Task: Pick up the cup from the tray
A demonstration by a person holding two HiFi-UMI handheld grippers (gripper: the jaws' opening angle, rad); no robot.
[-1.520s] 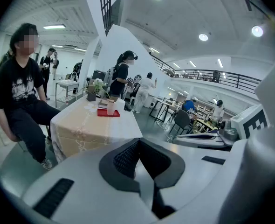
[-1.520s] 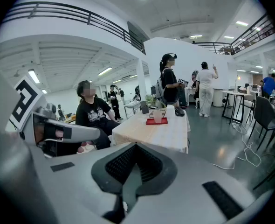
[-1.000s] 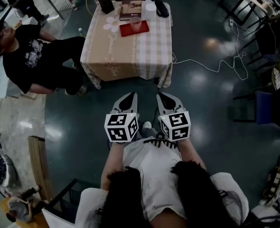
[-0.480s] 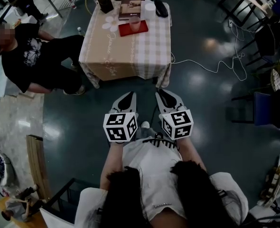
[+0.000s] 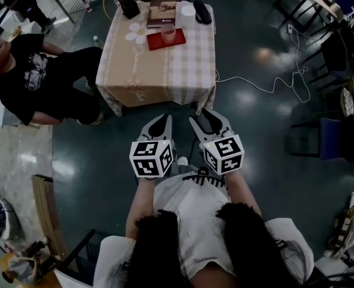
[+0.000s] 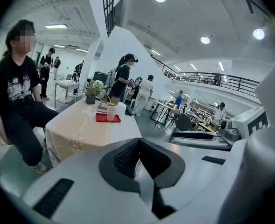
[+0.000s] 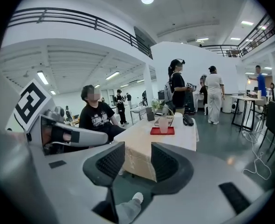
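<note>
A translucent pink cup stands upright on a red tray at the far end of a cloth-covered table. The cup and tray also show in the left gripper view, and cup and tray in the right gripper view. Both grippers hang over the floor, well short of the table. My left gripper has its pads together with nothing held. My right gripper is opening, a gap between its pads and nothing in it.
A person in black sits at the table's left side. Books, a plant pot, a white cylinder and a black object crowd the table's far end. A cable lies on the floor; chairs stand right.
The right gripper's jaws have spread apart from shut. The table has shifted slightly left and up in the head view. The left gripper looks unchanged.
</note>
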